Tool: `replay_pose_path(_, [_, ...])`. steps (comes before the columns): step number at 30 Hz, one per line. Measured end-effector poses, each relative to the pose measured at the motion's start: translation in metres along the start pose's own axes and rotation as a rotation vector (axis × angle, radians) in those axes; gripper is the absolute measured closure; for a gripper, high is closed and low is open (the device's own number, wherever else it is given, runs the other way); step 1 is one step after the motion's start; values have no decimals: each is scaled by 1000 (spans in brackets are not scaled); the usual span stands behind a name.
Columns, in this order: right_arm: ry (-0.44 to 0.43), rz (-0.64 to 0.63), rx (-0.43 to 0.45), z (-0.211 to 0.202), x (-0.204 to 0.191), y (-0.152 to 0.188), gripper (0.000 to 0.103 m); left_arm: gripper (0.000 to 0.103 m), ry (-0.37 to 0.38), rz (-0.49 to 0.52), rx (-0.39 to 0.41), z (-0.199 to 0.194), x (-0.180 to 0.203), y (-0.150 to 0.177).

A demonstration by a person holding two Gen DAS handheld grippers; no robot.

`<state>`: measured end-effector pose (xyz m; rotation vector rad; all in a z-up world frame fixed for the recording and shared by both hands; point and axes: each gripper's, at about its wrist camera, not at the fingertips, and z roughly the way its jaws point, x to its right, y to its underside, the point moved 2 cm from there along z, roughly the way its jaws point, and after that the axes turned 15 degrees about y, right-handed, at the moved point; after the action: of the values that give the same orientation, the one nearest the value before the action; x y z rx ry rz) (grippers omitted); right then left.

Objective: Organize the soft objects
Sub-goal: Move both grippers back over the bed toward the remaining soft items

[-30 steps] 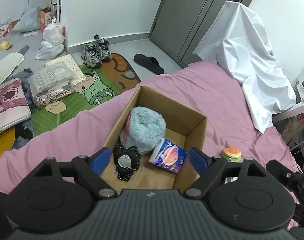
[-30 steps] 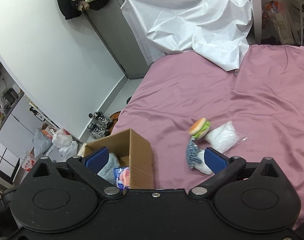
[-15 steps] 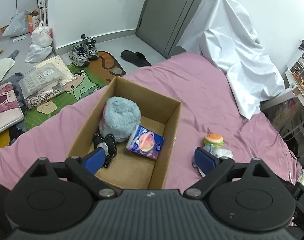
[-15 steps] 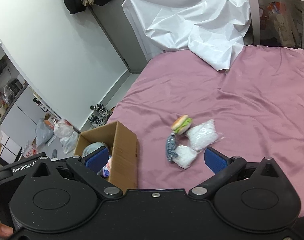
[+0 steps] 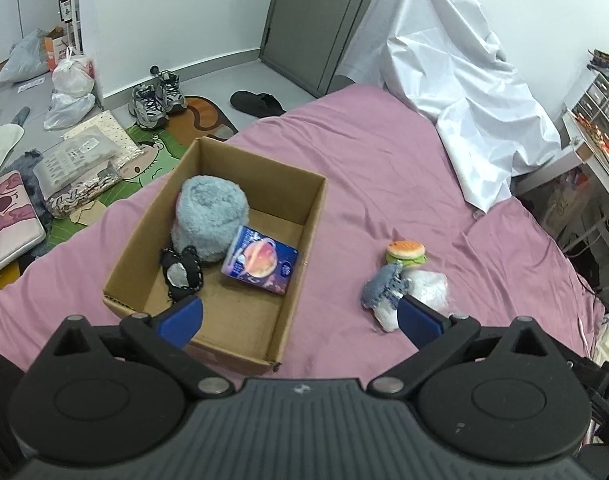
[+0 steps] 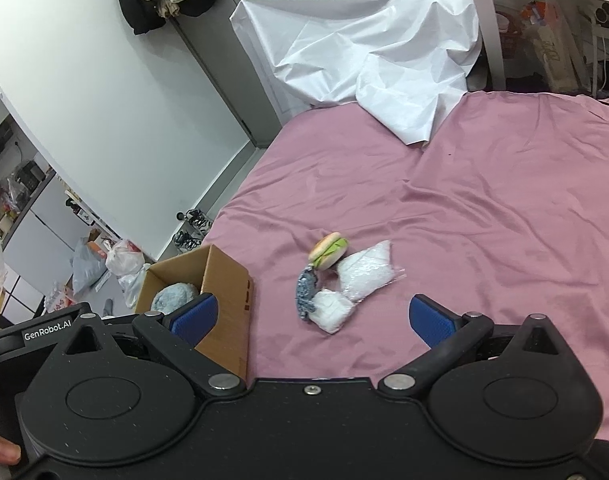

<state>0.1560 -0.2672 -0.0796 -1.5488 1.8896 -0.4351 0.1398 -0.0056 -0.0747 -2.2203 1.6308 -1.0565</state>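
A cardboard box (image 5: 292, 280) sits on the pink bed and also shows in the right wrist view (image 6: 228, 280). It holds a fluffy blue roll (image 5: 210, 216), a black frilly piece (image 5: 182, 274) and a purple printed pack (image 5: 260, 266). To its right lie a burger toy (image 5: 406, 252), a blue-grey knitted piece (image 5: 380, 286) and two clear white-filled bags (image 6: 366, 266). My left gripper (image 5: 300, 318) is open and empty above the box's near right corner. My right gripper (image 6: 312, 318) is open and empty, near the bags.
A white sheet (image 6: 368, 52) drapes the far end of the bed. The floor left of the bed holds shoes (image 5: 156, 98), a slipper (image 5: 256, 102), bags and a cartoon mat (image 5: 144, 156). A desk with clutter (image 6: 552, 28) stands at the right.
Both grippers have pulled back and up from the box and the bed, so more of the bed shows. Both stayed open. The objects have not moved.
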Motion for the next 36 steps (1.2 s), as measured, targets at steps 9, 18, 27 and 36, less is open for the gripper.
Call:
replay_pose_path(9, [1,3,-9,-5,21,-2,0,0,7,36,-8,3,26,11])
replay_pose_path(18, [1,17,-22,-8,47,-2,0,0,15,66,-13,9,47,21])
replay_pose_path(27, [-3,24,-37,-8,63,-5,0,1,36,84,-8,16,67,30])
replay_pose_path(36, [-32,107,-73,5,79,-5,0,1,38,79,7,31,76,34])
